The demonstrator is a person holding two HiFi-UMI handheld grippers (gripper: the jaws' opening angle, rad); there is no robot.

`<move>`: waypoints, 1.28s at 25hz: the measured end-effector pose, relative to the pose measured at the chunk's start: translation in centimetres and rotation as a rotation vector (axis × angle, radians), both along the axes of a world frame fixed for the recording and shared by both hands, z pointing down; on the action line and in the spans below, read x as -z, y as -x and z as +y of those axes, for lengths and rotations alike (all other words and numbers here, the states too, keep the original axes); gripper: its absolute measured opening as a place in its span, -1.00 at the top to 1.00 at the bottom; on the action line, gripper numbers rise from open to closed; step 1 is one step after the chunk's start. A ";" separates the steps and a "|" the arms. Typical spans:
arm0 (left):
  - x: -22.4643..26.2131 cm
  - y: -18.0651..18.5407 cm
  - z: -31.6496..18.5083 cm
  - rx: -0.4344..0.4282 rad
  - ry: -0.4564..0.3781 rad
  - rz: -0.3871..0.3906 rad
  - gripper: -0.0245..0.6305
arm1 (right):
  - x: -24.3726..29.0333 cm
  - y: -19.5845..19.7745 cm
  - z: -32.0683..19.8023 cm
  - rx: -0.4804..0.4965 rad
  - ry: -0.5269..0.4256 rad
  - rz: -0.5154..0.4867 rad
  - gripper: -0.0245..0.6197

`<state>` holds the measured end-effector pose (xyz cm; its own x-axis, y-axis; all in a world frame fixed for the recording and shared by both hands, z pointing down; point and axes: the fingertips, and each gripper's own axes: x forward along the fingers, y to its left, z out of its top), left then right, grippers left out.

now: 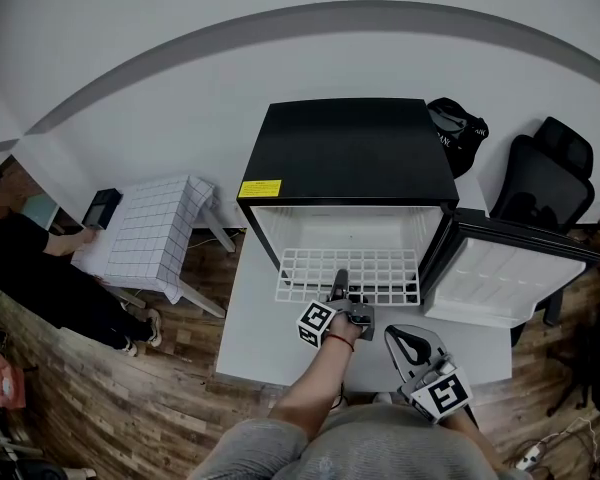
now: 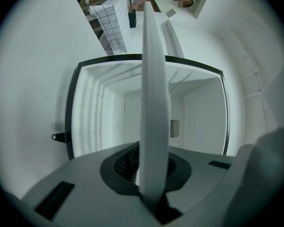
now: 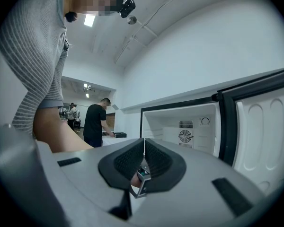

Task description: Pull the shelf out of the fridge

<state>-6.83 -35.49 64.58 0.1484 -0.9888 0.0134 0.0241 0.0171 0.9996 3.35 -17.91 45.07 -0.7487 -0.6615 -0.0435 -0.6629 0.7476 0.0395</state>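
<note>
Shelf [image 1: 380, 268] sticks partly out of open fridge [image 1: 345, 153], left gripper [image 1: 341, 286] clamping it.

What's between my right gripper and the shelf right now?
Only bare tabletop, by the head view: nothing lies between the right gripper and the shelf. The left gripper grips the shelf further left.
</note>
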 end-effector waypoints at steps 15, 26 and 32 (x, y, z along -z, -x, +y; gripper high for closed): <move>-0.1 0.0 0.4 0.004 -0.001 0.004 0.80 | -0.6 -0.4 -0.1 -0.011 0.013 -0.001 0.88; 0.0 0.0 0.6 -0.002 -0.001 0.001 0.80 | -0.3 -0.3 0.1 0.000 0.001 -0.010 0.88; 0.1 -0.1 0.9 0.003 0.003 0.002 0.80 | -0.2 -0.1 0.1 0.008 0.001 -0.016 0.88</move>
